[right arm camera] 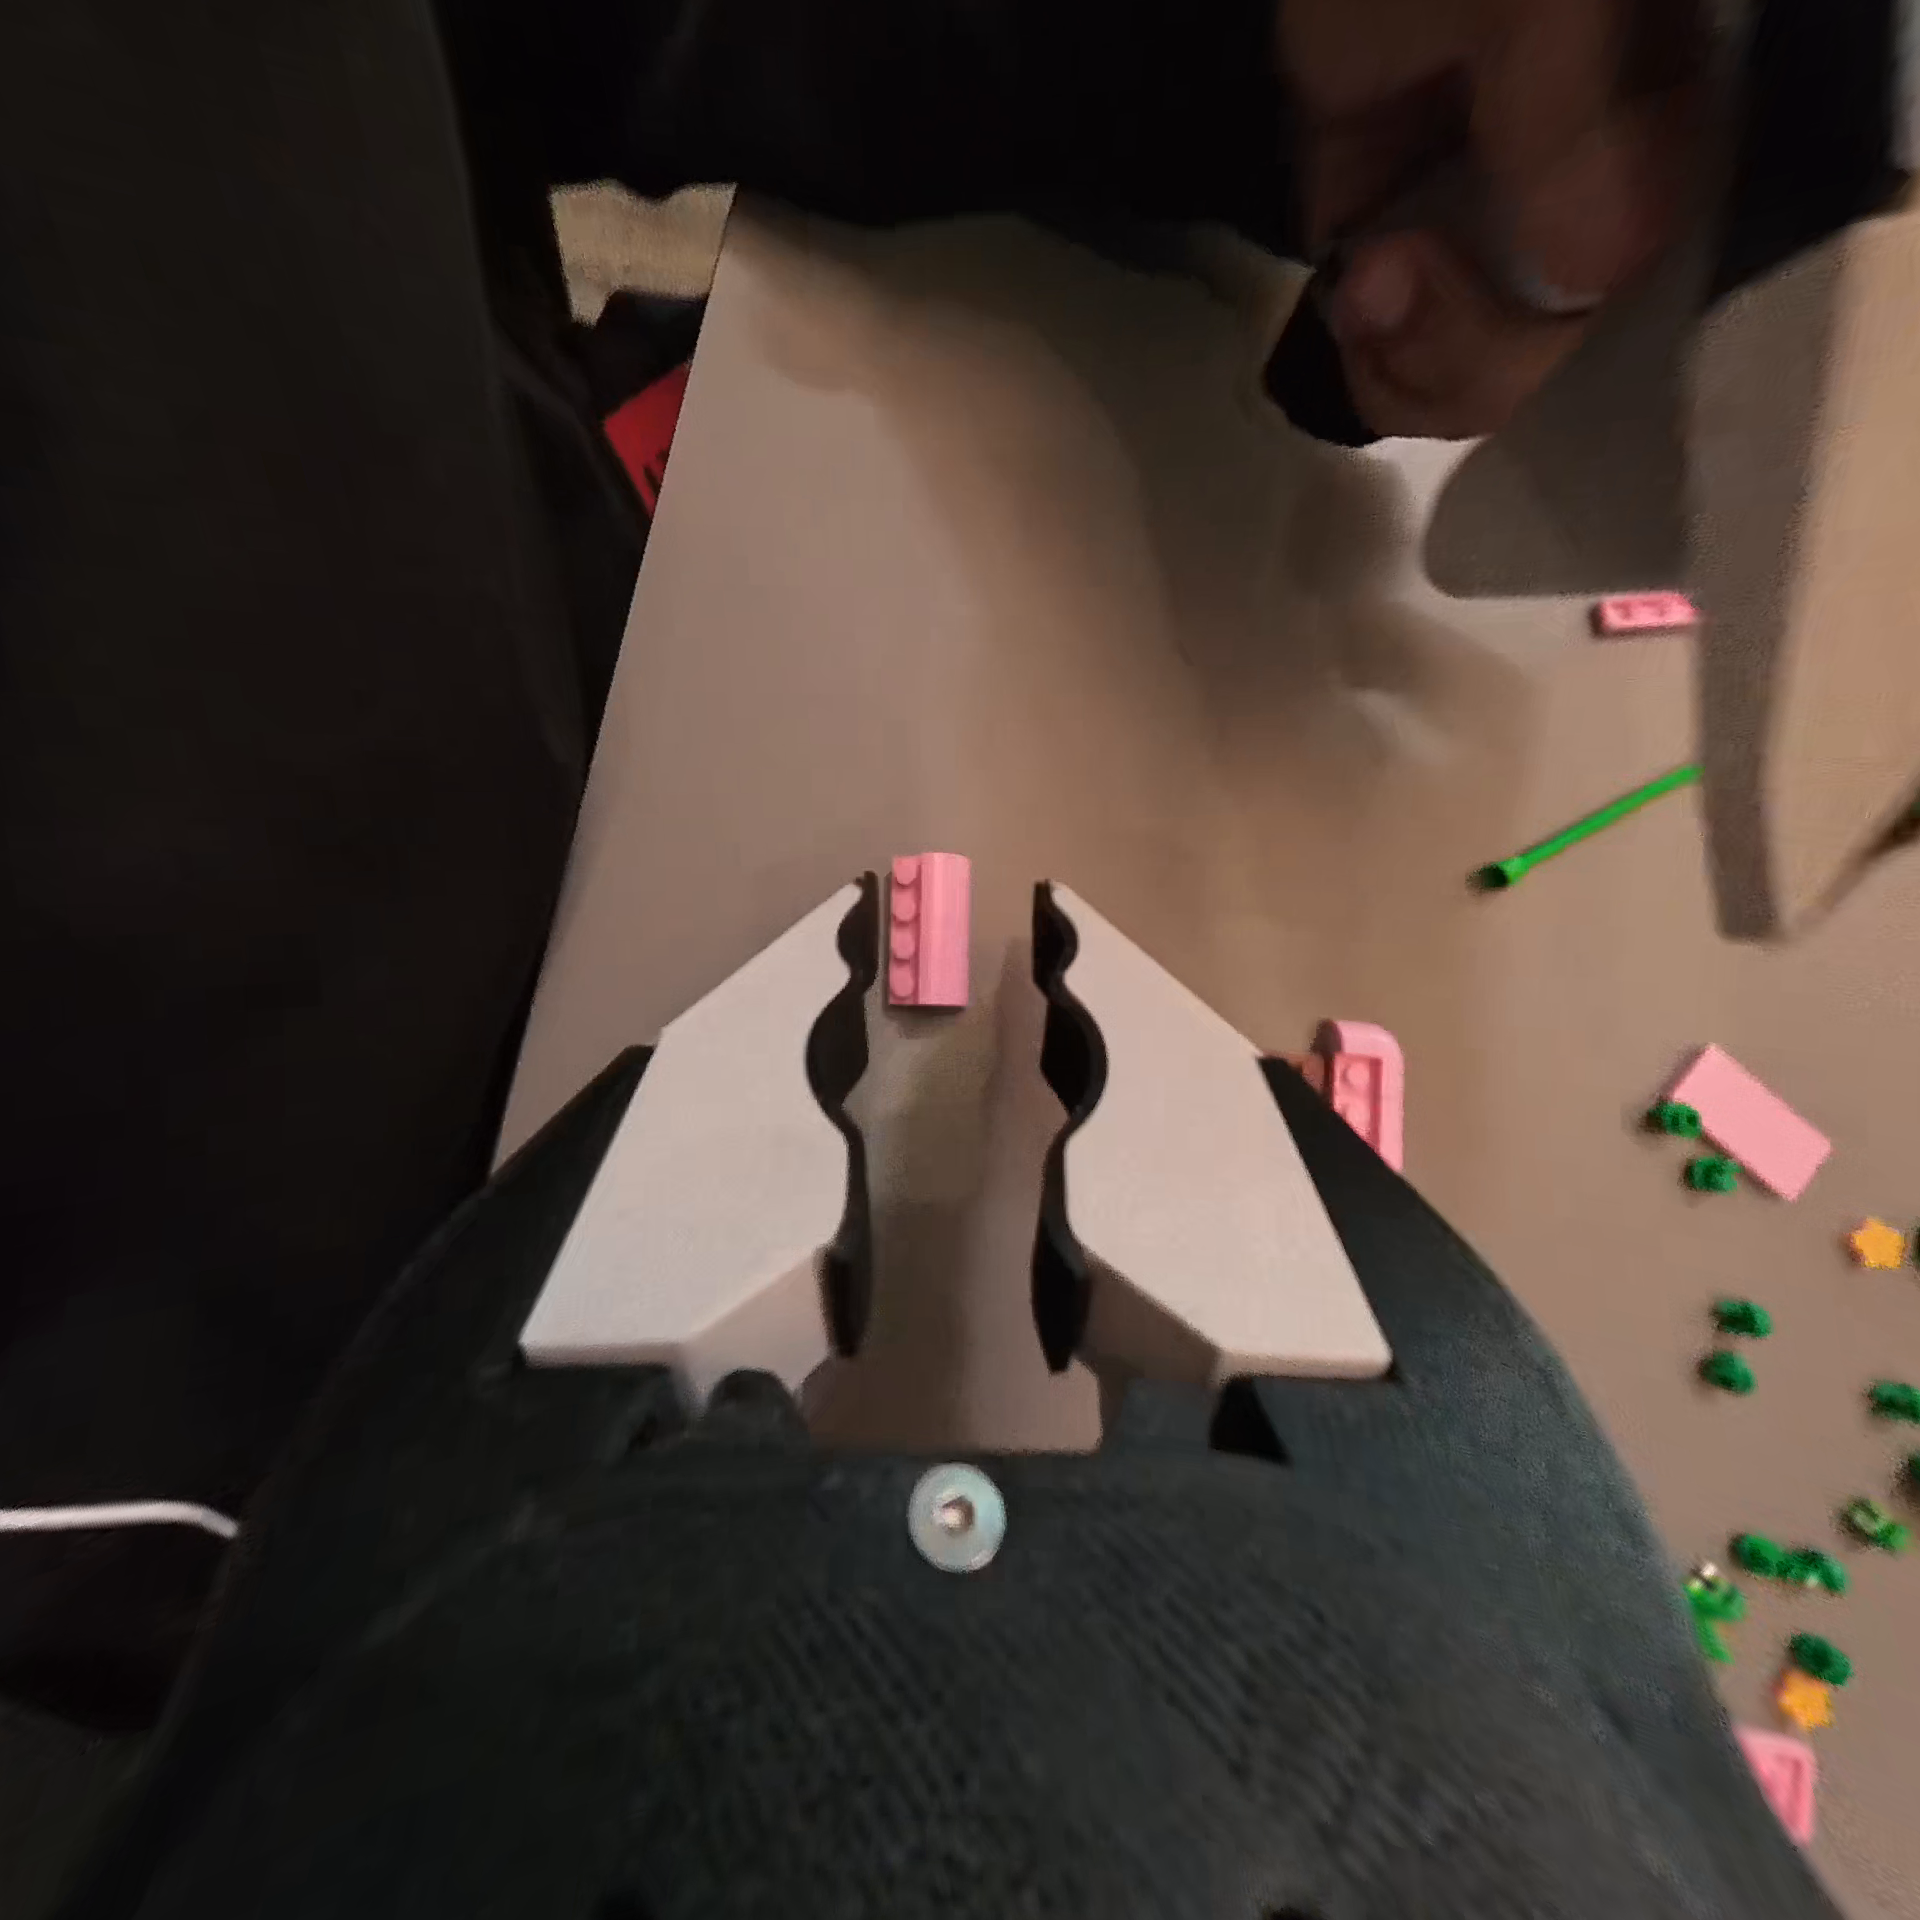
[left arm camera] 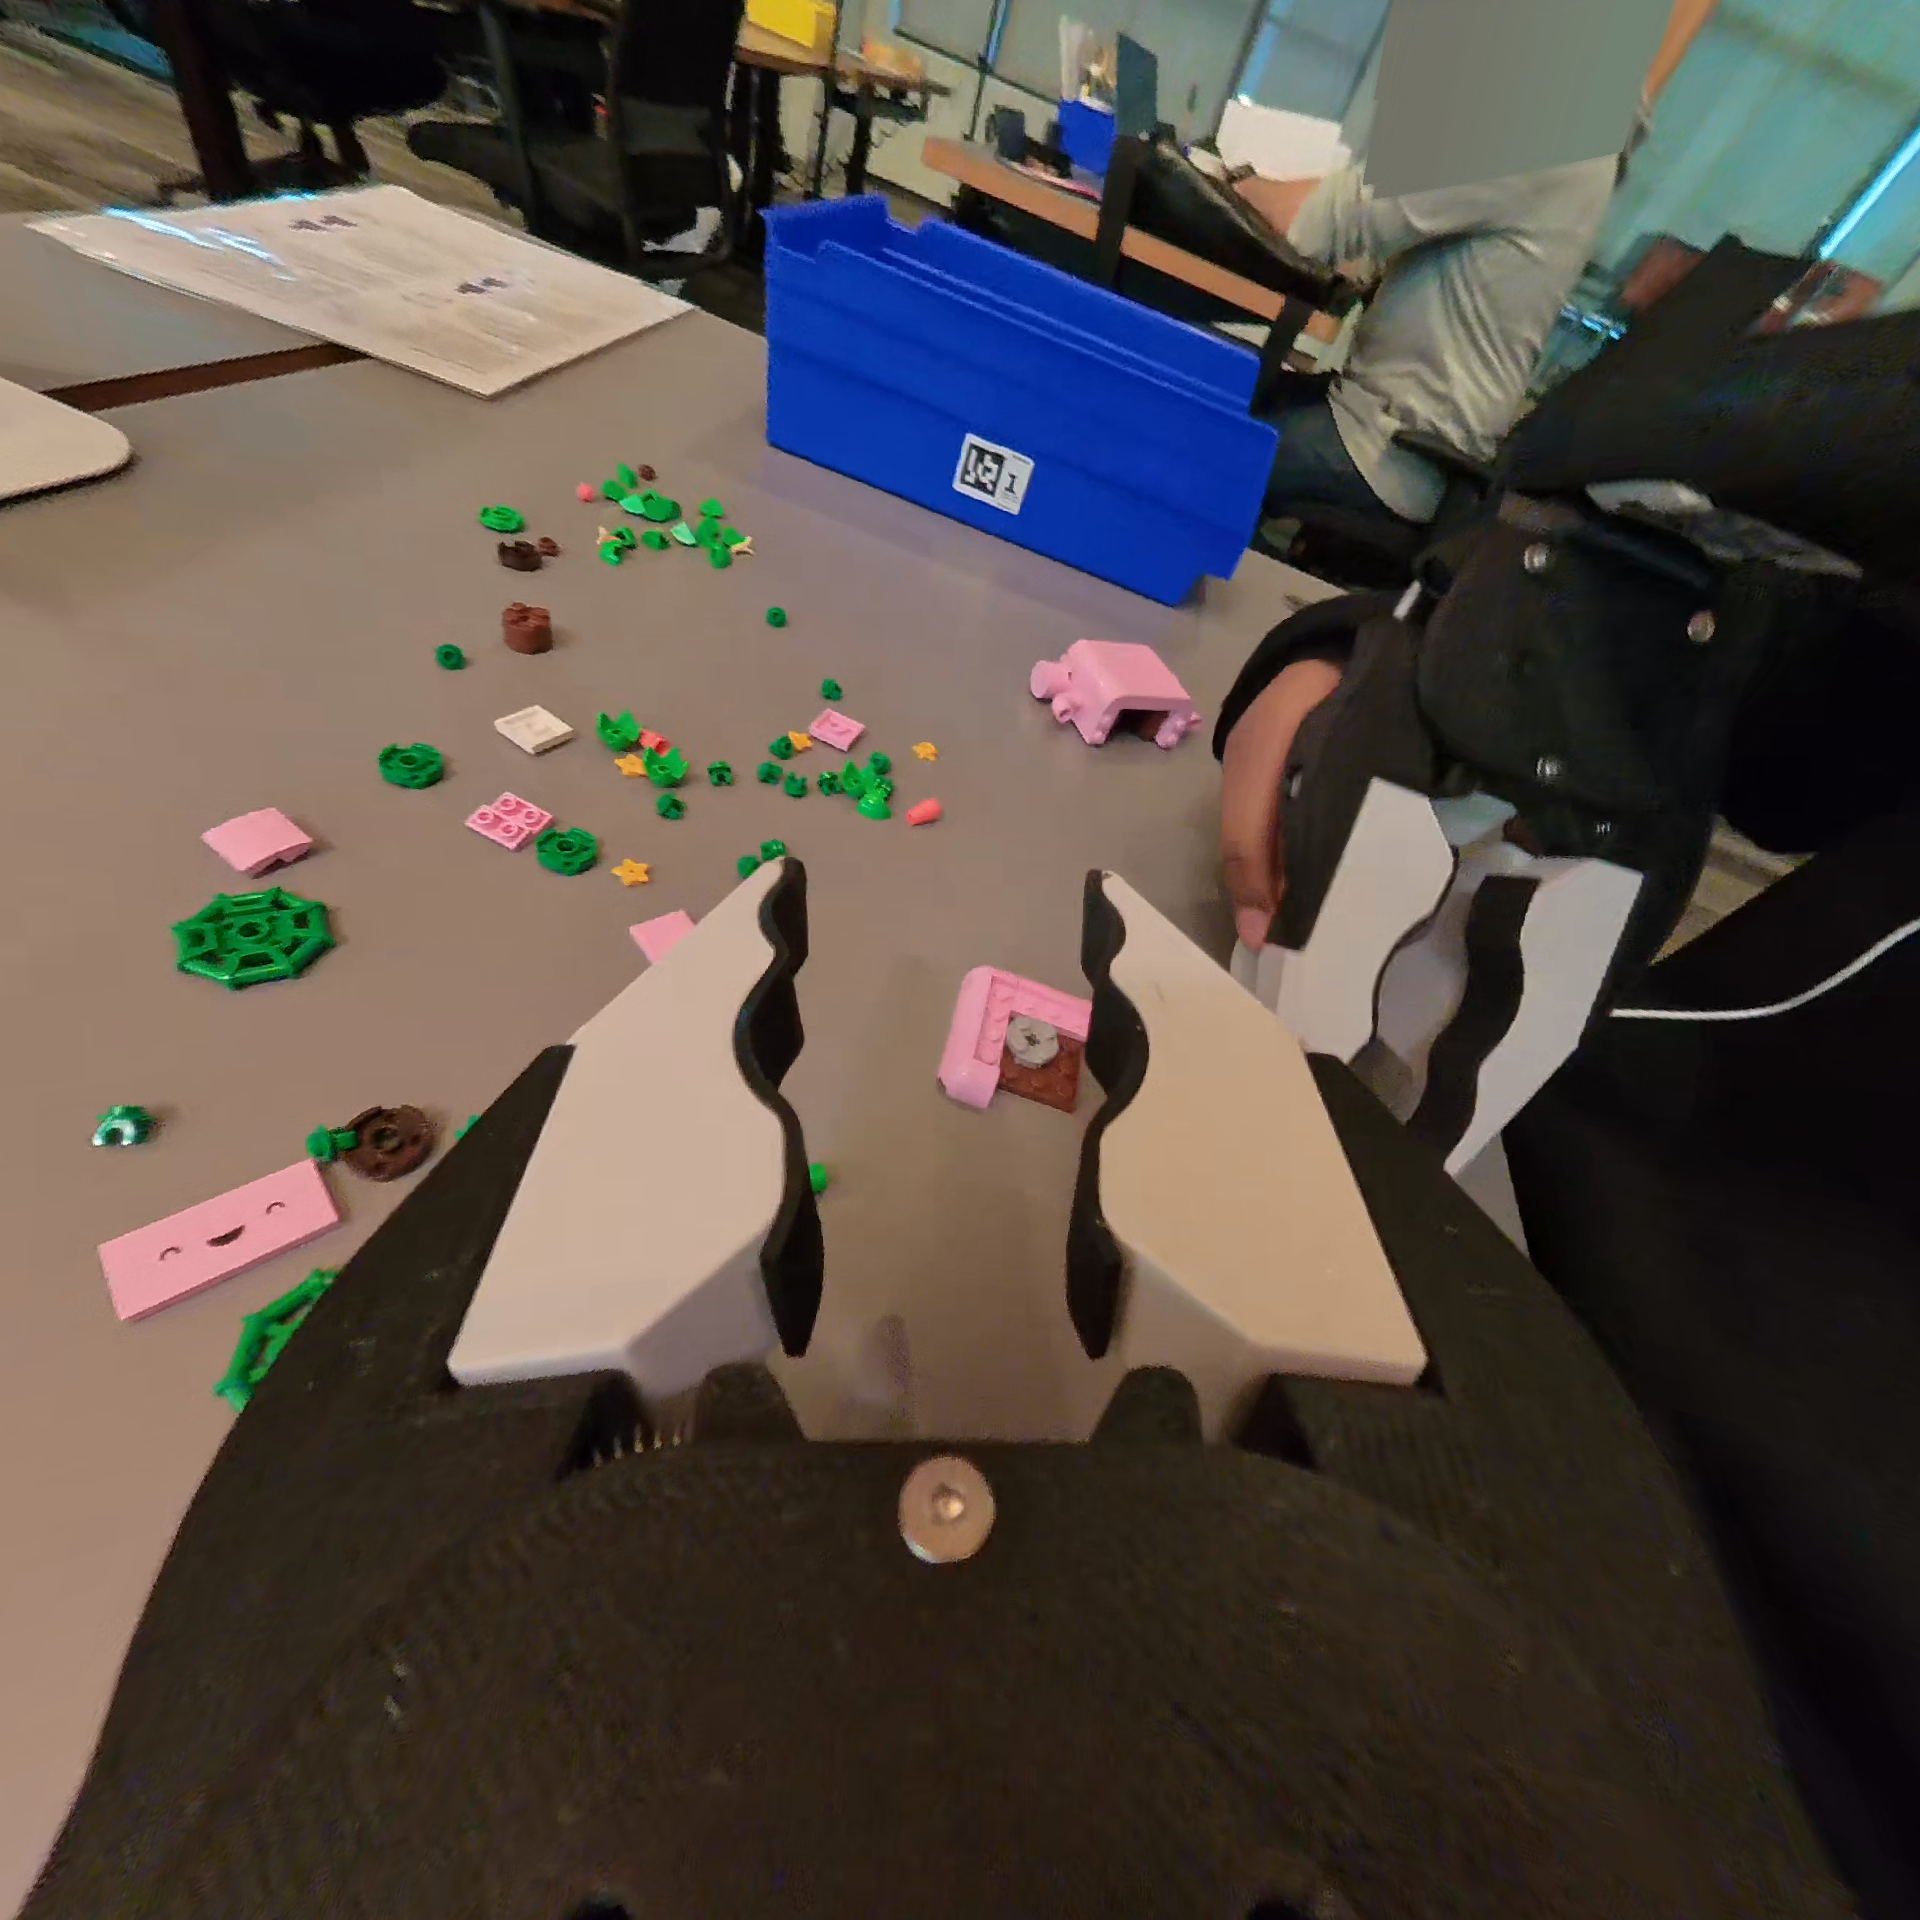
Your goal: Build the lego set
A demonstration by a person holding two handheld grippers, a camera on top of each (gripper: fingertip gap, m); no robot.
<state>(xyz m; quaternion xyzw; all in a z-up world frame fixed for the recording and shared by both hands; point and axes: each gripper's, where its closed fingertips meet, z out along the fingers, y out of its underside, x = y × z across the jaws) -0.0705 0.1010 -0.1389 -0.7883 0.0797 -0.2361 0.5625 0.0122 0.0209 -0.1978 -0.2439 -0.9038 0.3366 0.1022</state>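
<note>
Grey table (left arm camera: 312,582), seen over both pairs of tongs, in the middle of the lego build. Largest item: a blue bin (left arm camera: 997,395), well beyond the left tongs (left arm camera: 943,894), at the table's far edge. A printed sheet (left arm camera: 353,281) lies far off to their left.

Left tongs: released, jaws spread, nothing between them. Ahead, just inside the right-hand jaw, sits the partial assembly (left arm camera: 1003,1044): a pink corner wall on a brown plate with a grey round stud. It lies on the table; whether the jaw touches it cannot be told. A finished pink sub-build (left arm camera: 1117,691) lies farther ahead and to the right. Loose parts scatter ahead and left: a pink face tile (left arm camera: 218,1236), a green web piece (left arm camera: 252,937), many small green and orange bits.

Right tongs (right arm camera: 948,894): also released, jaws apart, pointing down at the table near its edge. A small pink brick (right arm camera: 928,933), studs turned to the left, lies between the tips, close to the left-hand jaw but not clamped.

Step in hand, as judged: picking up the pink brick for the assembly. The next move calls for centring the jaws, closing squarely on the brick's long sides, and the left tongs steadying the assembly.
</note>
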